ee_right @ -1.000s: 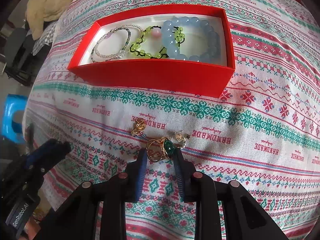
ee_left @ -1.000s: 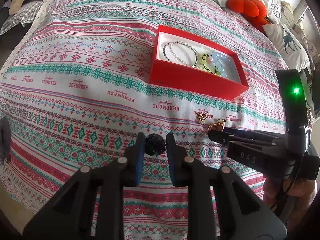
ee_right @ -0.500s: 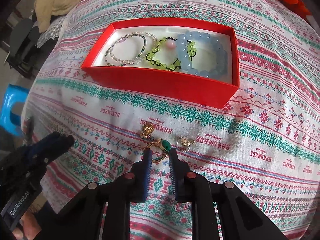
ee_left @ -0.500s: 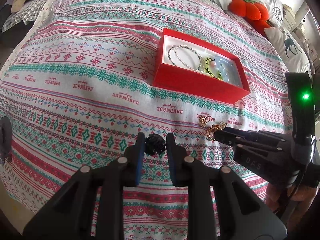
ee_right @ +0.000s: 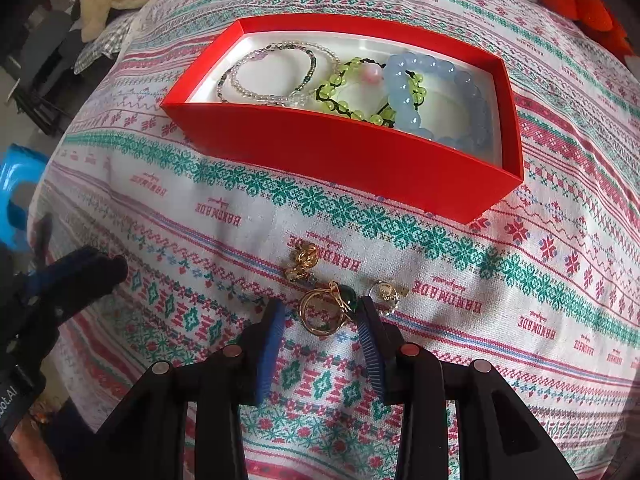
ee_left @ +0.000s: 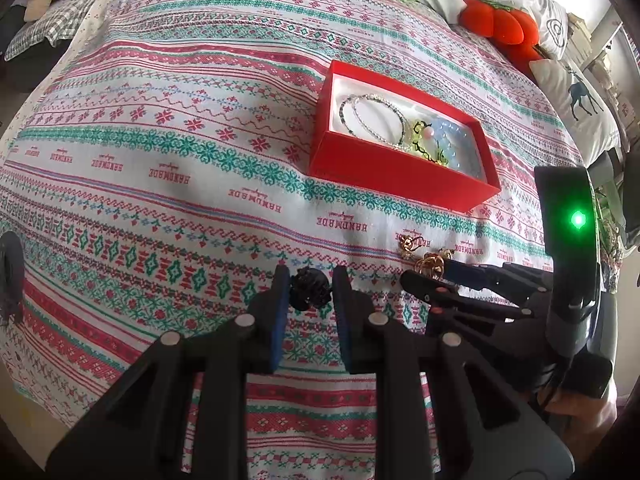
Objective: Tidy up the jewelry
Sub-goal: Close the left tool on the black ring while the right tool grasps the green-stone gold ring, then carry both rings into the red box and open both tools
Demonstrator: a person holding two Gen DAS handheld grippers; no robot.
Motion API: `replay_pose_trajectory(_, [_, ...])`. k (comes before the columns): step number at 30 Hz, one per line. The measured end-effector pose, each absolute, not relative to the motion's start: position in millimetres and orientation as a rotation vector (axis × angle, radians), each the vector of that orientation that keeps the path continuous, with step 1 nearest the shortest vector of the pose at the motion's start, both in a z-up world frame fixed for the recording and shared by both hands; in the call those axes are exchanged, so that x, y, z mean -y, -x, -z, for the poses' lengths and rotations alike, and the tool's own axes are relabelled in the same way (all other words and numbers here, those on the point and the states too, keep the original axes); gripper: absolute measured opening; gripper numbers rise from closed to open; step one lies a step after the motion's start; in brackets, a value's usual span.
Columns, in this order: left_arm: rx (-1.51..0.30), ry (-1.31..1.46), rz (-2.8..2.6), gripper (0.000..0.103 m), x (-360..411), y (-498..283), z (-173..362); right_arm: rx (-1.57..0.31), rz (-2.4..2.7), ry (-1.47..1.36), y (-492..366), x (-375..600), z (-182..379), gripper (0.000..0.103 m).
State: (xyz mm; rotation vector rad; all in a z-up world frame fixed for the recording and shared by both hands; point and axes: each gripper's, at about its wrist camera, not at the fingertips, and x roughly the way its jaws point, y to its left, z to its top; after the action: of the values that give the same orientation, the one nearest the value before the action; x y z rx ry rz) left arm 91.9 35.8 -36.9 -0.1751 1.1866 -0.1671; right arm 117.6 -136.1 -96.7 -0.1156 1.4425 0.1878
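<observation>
A red box (ee_right: 352,160) holds a clear bead bracelet (ee_right: 268,76), a green bead bracelet (ee_right: 352,88) and a pale blue bead bracelet (ee_right: 436,96); it also shows in the left wrist view (ee_left: 400,176). My right gripper (ee_right: 322,316) is open, its fingers either side of a gold ring with a green stone (ee_right: 326,308) lying on the cloth. A gold piece (ee_right: 302,264) and a small clear ring (ee_right: 384,294) lie beside it. My left gripper (ee_left: 308,292) is shut on a small black ornament (ee_left: 310,292), held just above the cloth.
The patterned bedspread (ee_left: 160,160) covers the bed. Plush toys and pillows (ee_left: 504,24) lie at the far edge. A blue stool (ee_right: 16,188) stands off the left side. The right gripper's body (ee_left: 520,292) is close on the right of my left gripper.
My right gripper closed in on the green-stone ring half a second ago, then opened wide around it. The left gripper keeps its hold and has risen slightly.
</observation>
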Motion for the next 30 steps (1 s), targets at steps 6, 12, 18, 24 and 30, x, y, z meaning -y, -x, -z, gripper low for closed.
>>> replay_pose_trajectory(6, [-1.182, 0.186, 0.166, 0.023, -40, -93, 35, -1.441, -0.196, 0.141, -117, 130, 96, 0.029])
replay_pose_trajectory(12, [-1.163, 0.208, 0.172, 0.023, -43, -94, 28, -1.426, -0.212, 0.153, -110, 131, 78, 0.029])
replay_pose_trajectory(18, [-1.119, 0.259, 0.190, 0.023, -48, -97, 15, -1.366, -0.228, 0.118, -109, 138, 47, 0.029])
replay_pose_trajectory(24, [-1.079, 0.344, 0.205, 0.023, -51, -107, 6, -1.324, -0.212, 0.059, -115, 160, 28, 0.029])
replay_pose_trajectory(30, [-1.039, 0.425, 0.238, 0.023, -46, -121, -3, -1.283, -0.174, -0.017, -129, 173, 14, 0.029])
